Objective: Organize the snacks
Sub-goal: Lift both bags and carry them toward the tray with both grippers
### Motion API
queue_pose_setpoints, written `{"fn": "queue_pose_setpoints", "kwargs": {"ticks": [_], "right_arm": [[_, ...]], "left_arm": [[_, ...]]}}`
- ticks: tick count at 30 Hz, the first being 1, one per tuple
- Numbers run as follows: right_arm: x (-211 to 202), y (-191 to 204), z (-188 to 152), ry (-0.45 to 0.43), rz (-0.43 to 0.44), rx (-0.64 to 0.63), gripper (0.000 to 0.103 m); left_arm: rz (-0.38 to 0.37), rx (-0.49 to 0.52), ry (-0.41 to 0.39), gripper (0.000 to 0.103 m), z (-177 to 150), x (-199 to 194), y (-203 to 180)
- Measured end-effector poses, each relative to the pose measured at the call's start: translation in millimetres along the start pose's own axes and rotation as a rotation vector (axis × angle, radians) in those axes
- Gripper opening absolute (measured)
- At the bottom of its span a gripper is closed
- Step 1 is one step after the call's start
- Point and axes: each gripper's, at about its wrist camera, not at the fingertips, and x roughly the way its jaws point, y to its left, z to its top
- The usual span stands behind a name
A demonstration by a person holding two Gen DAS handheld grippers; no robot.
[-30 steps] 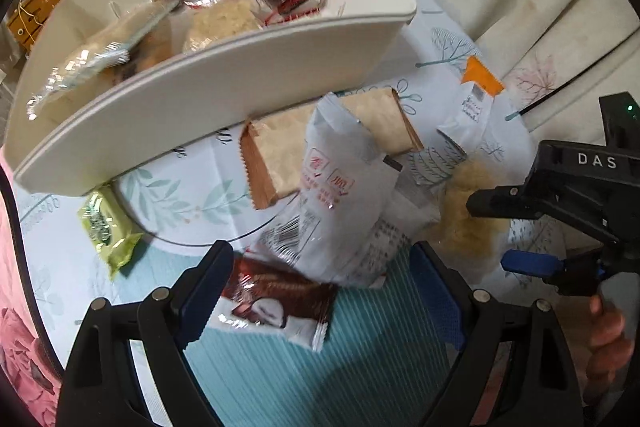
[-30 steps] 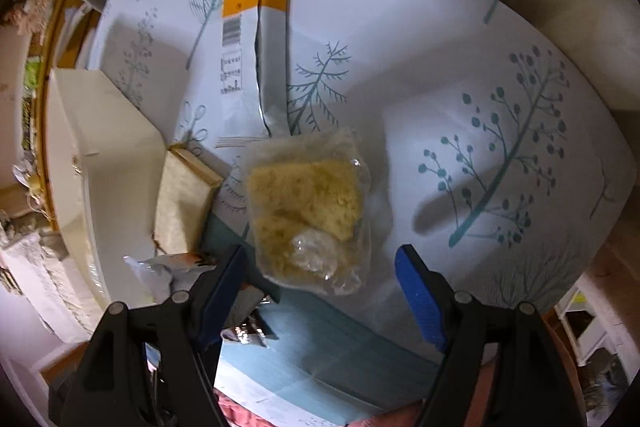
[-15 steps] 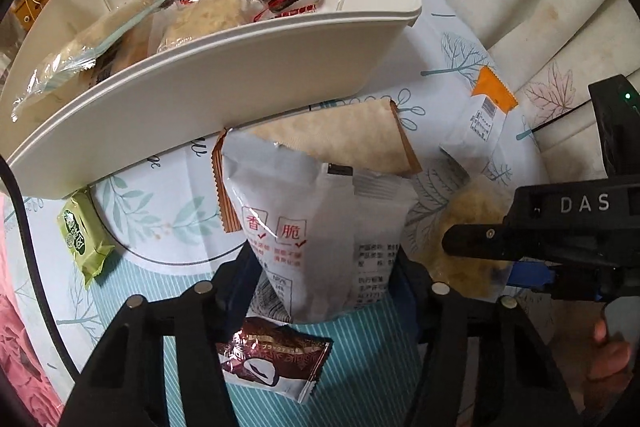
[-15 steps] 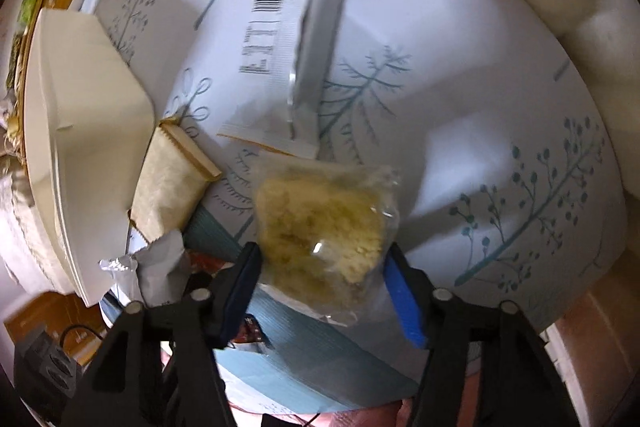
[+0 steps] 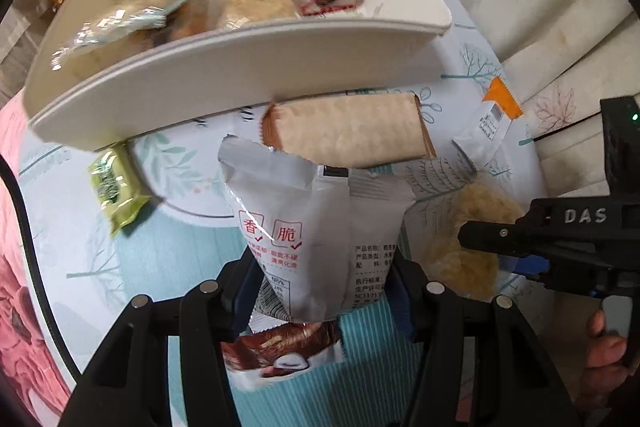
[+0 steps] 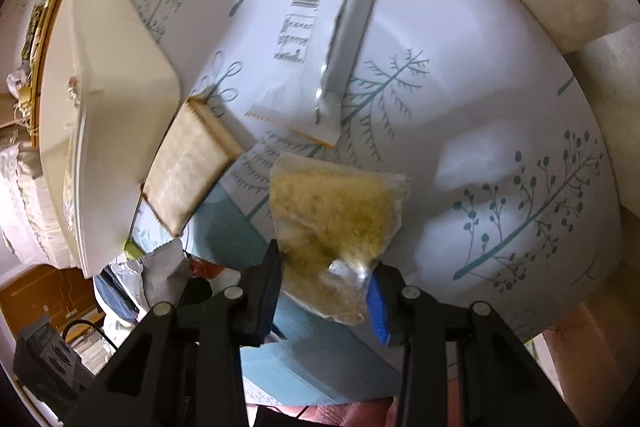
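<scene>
Right now you are holding a snack in each gripper. Your left gripper is pointing straight down and pinching a grey-white snack packet with red characters — its jaws, about half open, have just been closing and the pads are pressing the packet's lower sides. Below it, a brown chocolate-print wrapper is lying on the patterned tablecloth, and a small green packet is sitting to the left. Behind, a white bin is holding several wrapped snacks already, with a tan cracker pack lying just beside its wall. Your right gripper is tilting downward and clamping a clear bag of yellow crumbly snack — its jaws have just been narrowing onto the bag's near end. An orange-and-white bar wrapper is lying just beyond that bag.
</scene>
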Motion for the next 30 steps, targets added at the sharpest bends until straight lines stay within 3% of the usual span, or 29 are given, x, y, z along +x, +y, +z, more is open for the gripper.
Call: {"fn": "queue_pose_setpoints", "kwargs": {"ticks": [9, 22, 30], "right_arm": [[-15, 24, -29, -0.058, 0.016, -0.120, 0.037], [-76, 102, -56, -0.317, 0.091, -0.313, 0.037], [-99, 149, -55, -0.461, 0.108, -0.404, 0.037]], "left_arm": [[-0.019, -0.024, -0.050, 0.054, 1, -52, 31], [-0.016, 0.044, -0.006, 0.054, 28, -104, 70], [-0.034, 0.066, -0.059, 0.055, 66, -130, 87]]}}
